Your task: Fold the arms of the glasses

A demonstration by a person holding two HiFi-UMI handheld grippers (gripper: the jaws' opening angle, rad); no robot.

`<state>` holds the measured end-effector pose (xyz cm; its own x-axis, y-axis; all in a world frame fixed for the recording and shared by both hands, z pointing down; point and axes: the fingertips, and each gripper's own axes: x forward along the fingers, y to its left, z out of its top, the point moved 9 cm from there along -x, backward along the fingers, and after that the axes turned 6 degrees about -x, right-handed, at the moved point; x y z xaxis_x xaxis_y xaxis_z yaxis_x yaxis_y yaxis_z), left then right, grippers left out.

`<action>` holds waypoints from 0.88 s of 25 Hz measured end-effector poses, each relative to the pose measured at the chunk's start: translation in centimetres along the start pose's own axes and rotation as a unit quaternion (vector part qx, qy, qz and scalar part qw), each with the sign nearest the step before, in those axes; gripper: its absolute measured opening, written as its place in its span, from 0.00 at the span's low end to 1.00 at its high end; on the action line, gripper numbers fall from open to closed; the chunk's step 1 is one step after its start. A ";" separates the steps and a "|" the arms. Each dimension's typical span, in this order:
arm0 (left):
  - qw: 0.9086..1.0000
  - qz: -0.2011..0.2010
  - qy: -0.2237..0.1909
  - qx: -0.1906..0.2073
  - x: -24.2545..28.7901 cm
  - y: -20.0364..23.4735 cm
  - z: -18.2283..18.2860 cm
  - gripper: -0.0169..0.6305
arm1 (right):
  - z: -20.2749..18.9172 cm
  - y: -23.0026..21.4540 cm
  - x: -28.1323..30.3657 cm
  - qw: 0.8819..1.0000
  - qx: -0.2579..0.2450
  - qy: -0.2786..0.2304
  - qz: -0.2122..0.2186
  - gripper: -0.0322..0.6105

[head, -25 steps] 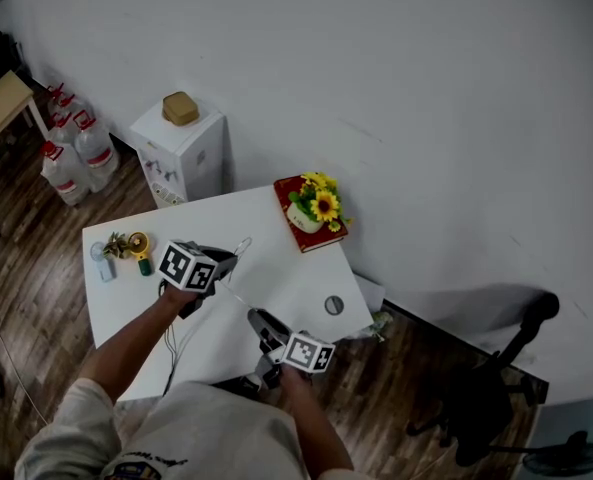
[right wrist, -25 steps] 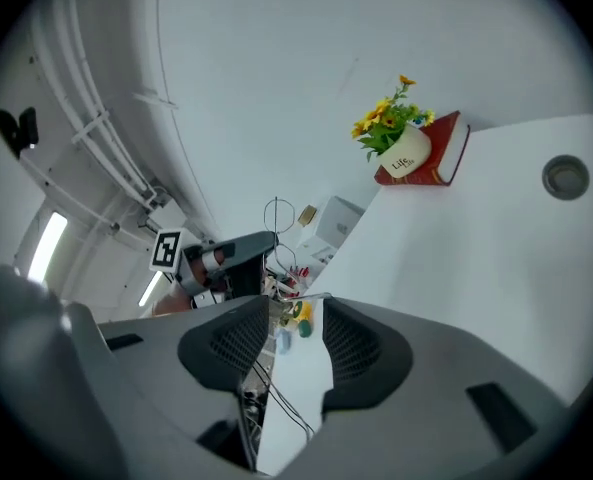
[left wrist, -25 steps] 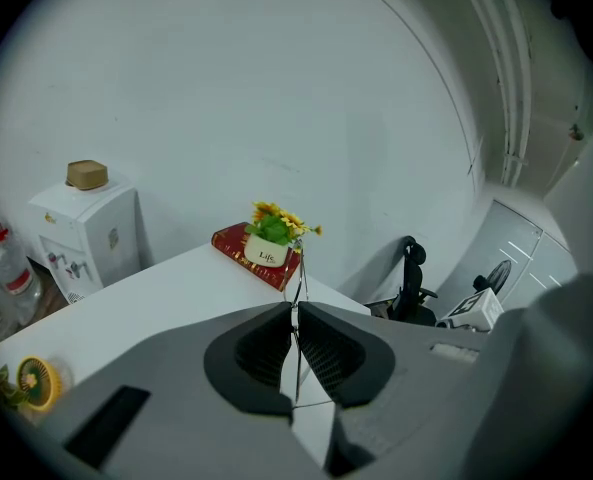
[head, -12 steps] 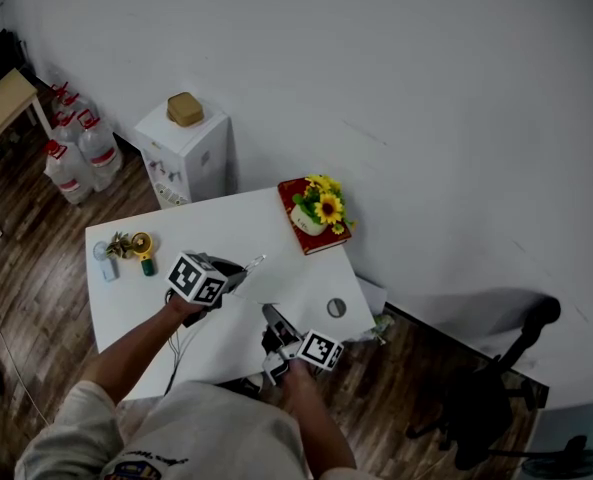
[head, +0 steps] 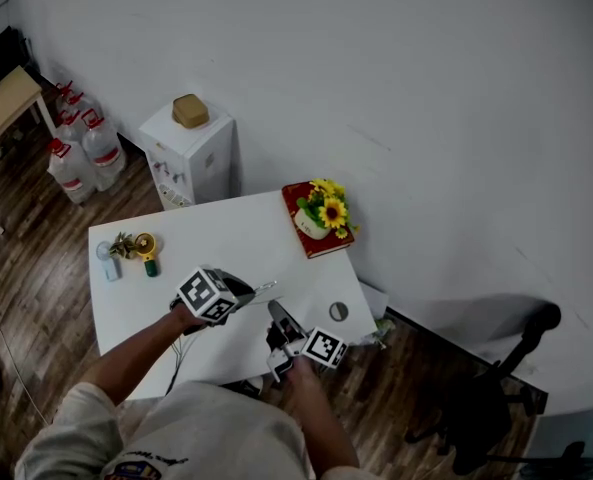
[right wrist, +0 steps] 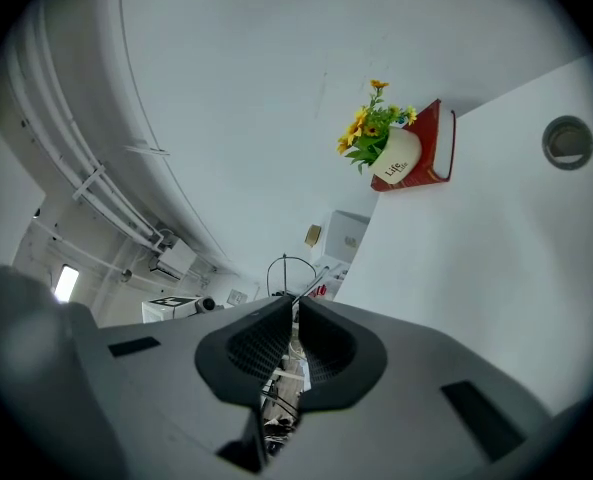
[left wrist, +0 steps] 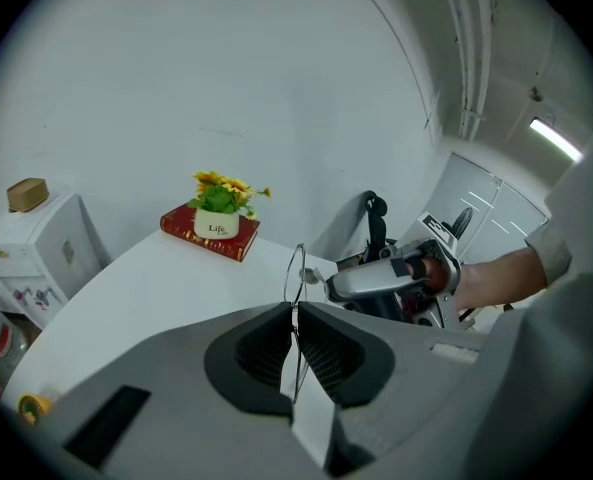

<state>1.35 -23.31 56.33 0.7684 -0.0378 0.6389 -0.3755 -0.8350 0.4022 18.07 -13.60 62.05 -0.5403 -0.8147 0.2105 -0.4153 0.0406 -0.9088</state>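
Jaws of the left gripper (left wrist: 295, 313) were pressed together on the thin wire frame of the glasses (head: 263, 289), which stood up out of the tips. Its bare forearm reached in over the near edge of the table (head: 206, 238), and the gripper tilted downward and pointed toward the table's right side. Jaws of the right gripper (right wrist: 296, 303) had just been closing, and their tips met on a slender arm of the glasses, with a round lens rim showing just past them. That hand was at the table's near right corner, its gripper nearly level and aimed at the left one. Between the two grippers, the glasses hung above the table's near right part.
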 end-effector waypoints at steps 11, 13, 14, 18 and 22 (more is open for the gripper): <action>0.999 -0.024 0.012 -0.018 0.1 -0.4 -1.7 0.06 | 0.9 1.6 2.9 0.988 -0.095 0.003 0.118 0.04; 0.999 -0.028 0.005 -0.036 -0.1 -0.1 -2.0 0.06 | 0.5 1.3 2.8 0.992 -0.081 0.008 0.099 0.04; 0.998 -0.032 0.000 -0.048 -0.2 0.0 -2.2 0.06 | 0.7 1.7 3.0 0.988 -0.099 0.007 0.116 0.04; 0.994 -0.044 -0.026 -0.096 -0.7 0.6 -2.6 0.06 | 0.2 1.8 3.1 0.988 -0.107 0.010 0.106 0.15; 0.992 -0.028 -0.048 -0.113 -1.1 1.3 -3.1 0.06 | -0.4 1.2 2.5 0.993 -0.108 0.022 0.051 0.23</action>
<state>-1.55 -22.71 58.19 0.8330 -0.0561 0.5504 -0.4289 -0.6938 0.5784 15.91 -15.37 61.66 -0.6175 -0.7738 0.1414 -0.5014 0.2486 -0.8287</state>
